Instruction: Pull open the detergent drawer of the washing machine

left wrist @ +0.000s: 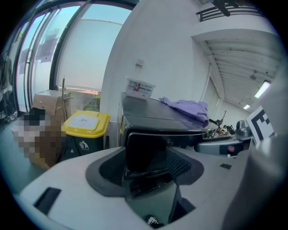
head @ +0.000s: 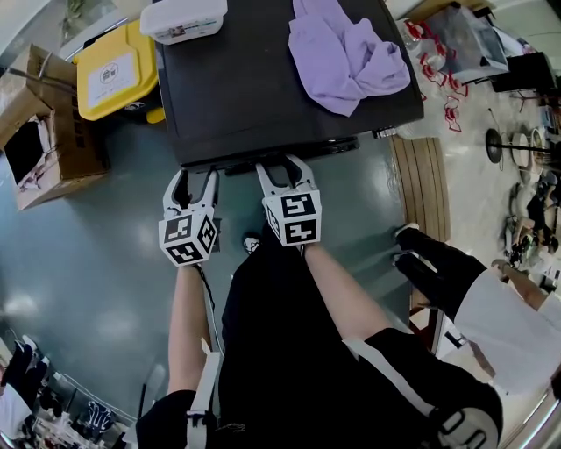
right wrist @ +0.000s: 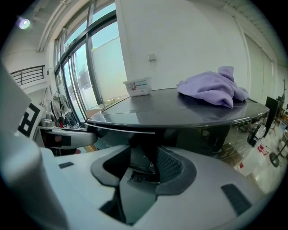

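A: The left gripper [head: 196, 176] and the right gripper [head: 282, 167]: how are they found?

B: Both are seen unclenched. The jaws of each are spread, and the dark front strip [head: 237, 164] of the washing machine [head: 263, 88] is framed in each gap. No pad can be seen pressed on it. The detergent drawer cannot be told apart from that strip, which lies just ahead of the jaw tips.

A: What is counted?

B: Two grippers are counted, each with one marker cube [head: 187, 238]. One machine is counted. On its top, beyond the jaws, one purple cloth [head: 346, 53] and one white box [head: 184, 17] are laid. To the left of the left gripper, one yellow-lidded bin [head: 114, 74] is stood.

A: What is given by one view and not by another?

B: The forearms [head: 337, 289] behind the grippers and a second person's dark shoes [head: 421, 259], to the right of the right gripper, are shown only in the head view. Tall windows [right wrist: 85, 76] are shown only in the two gripper views. The bin is caught in the left gripper view but not in the right gripper view. In each gripper view the other gripper is taken in alongside.
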The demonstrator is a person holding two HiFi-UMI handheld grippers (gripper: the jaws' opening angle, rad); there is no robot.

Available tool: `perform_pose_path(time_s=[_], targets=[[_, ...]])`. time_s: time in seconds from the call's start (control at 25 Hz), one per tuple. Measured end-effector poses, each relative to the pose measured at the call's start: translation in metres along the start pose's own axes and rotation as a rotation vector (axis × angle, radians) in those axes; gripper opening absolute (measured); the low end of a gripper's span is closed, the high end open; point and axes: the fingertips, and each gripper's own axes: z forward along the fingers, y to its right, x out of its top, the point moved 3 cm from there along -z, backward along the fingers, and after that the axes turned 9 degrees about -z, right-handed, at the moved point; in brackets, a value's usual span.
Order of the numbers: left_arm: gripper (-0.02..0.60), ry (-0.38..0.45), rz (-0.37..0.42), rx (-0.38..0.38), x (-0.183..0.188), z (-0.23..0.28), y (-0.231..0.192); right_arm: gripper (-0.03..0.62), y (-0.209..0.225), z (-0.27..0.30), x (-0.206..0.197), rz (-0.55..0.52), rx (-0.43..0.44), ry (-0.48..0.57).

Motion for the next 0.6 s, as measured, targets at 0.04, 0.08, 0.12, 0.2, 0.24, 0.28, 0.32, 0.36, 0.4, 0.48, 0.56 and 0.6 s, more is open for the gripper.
perform_pose_path(time_s=[0.04, 0.08, 0.12, 0.2, 0.24, 0.28, 0.32, 0.36, 0.4, 0.48, 0.56, 0.6], targets=[[0.268, -0.004, 0.0, 0.001, -0.0005, 0.0, 0.0002, 0.181, 0.0, -0.0004, -0.0003, 0.001, 0.0, -0.003], [0.268, -0.009, 0.0, 0.003, -0.0008, -0.0001, 0.0006, 0.179, -0.0002, -0.001, -0.0006, 0.002, -0.001, -0.007], [0.268, -0.013, -0.001, 0.005, -0.0011, -0.0003, 0.001, 0.18, -0.0003, -0.0016, -0.0008, 0.003, -0.002, -0.01], [0.268, -0.02, 0.002, 0.006, -0.0011, -0.0009, 0.0013, 0.179, -0.0003, -0.0022, -0.0009, 0.002, -0.001, -0.009], [0.268, -0.023, 0.004, 0.006, -0.001, -0.0011, 0.001, 0.179, -0.0003, -0.0023, -0.0008, 0.002, -0.001, -0.007], [0.268, -0.025, 0.007, 0.006, -0.0007, -0.0014, 0.0007, 0.178, -0.0004, -0.0024, -0.0007, 0.001, -0.002, -0.006], [0.268, -0.028, 0.011, 0.006, -0.0004, -0.0018, 0.0006, 0.178, -0.0006, -0.0026, -0.0005, 0.0, -0.002, -0.005], [0.268, -0.031, 0.015, 0.007, -0.0002, -0.0023, 0.0007, 0.178, -0.0008, -0.003, -0.0004, -0.002, -0.002, -0.004], [0.268, -0.033, 0.019, 0.01, -0.0003, -0.0027, 0.0008, 0.176, -0.001, -0.0034, -0.0003, -0.003, -0.002, -0.003], [0.268, -0.035, 0.028, 0.015, -0.0009, -0.0021, 0.0009, 0.175, -0.0007, -0.0032, -0.0008, -0.004, -0.002, -0.002], [0.268, -0.035, 0.031, 0.019, -0.0011, -0.0006, 0.0006, 0.173, 0.0001, -0.0022, -0.0012, -0.006, 0.0, -0.003], [0.268, -0.035, 0.031, 0.021, -0.0012, -0.0003, 0.0005, 0.173, 0.0004, -0.0019, -0.0013, -0.008, 0.001, -0.004]])
